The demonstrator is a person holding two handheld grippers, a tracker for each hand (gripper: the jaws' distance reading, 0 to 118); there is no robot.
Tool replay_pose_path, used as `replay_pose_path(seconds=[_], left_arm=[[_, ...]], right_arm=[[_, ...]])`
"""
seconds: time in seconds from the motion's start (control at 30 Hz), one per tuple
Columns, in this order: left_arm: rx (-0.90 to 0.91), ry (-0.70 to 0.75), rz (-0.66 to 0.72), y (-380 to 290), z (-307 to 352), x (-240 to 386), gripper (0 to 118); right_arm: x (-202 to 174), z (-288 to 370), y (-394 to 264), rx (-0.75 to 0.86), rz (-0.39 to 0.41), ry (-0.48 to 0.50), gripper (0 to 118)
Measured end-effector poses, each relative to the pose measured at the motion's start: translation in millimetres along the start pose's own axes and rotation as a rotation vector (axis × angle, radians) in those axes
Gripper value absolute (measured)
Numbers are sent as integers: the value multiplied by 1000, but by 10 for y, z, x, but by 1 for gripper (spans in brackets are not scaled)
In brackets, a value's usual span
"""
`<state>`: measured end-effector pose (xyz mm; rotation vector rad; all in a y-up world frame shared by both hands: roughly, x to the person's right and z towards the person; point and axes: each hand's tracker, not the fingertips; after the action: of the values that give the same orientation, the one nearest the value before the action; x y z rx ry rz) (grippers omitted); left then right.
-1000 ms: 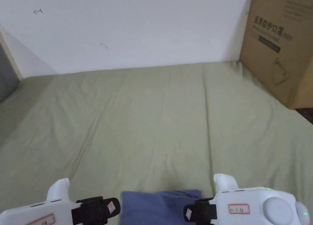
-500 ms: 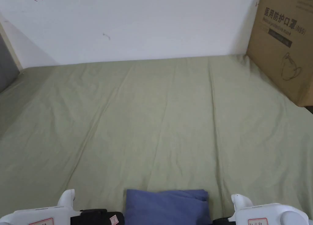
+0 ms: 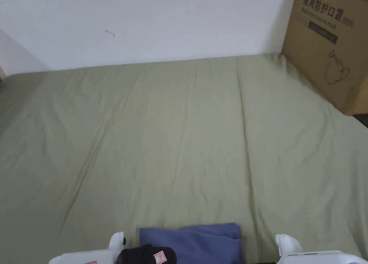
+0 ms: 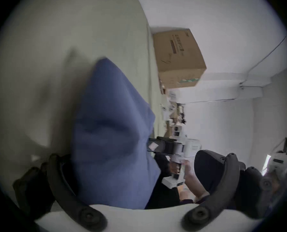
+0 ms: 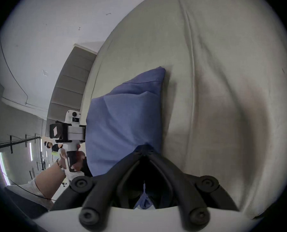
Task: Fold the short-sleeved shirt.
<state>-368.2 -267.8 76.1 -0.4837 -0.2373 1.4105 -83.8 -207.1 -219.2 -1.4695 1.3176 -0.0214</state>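
The blue shirt [image 3: 194, 241] lies folded into a small bundle at the near edge of the green sheet [image 3: 179, 132]. In the right gripper view my right gripper [image 5: 145, 148] is shut on the shirt's near edge [image 5: 122, 118], and blue cloth shows between its jaws. In the left gripper view my left gripper [image 4: 141, 158] stands open, its jaws wide apart, with the shirt [image 4: 112, 135] bulging between them and against one jaw. In the head view the left gripper [image 3: 147, 255] touches the shirt's left corner, and the right gripper [image 3: 305, 255] sits at its right.
A large cardboard box [image 3: 330, 42] stands at the sheet's far right corner against the white wall [image 3: 161, 20]. The sheet stretches wide and wrinkled beyond the shirt. A hand [image 5: 69, 160] holds the left gripper's handle.
The head camera has shifted. The left gripper has moved right, up to the shirt's left corner. Both grippers sit lower in the picture, and the right one has drawn back from the shirt's right edge.
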Motion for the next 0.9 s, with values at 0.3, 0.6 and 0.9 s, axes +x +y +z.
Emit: replay_pose_path(seconds=[0.3, 0.6, 0.9], left_arm=[[-6, 251, -5, 59, 195, -248, 52], [59, 401, -216, -142, 151, 573, 21], [182, 580, -344, 23, 1475, 1231, 21]], right_arm=[[-5, -27, -4, 7, 46, 20, 0], [-264, 90, 2, 42, 74, -112, 0], [-714, 398, 6, 136, 114, -81, 0]])
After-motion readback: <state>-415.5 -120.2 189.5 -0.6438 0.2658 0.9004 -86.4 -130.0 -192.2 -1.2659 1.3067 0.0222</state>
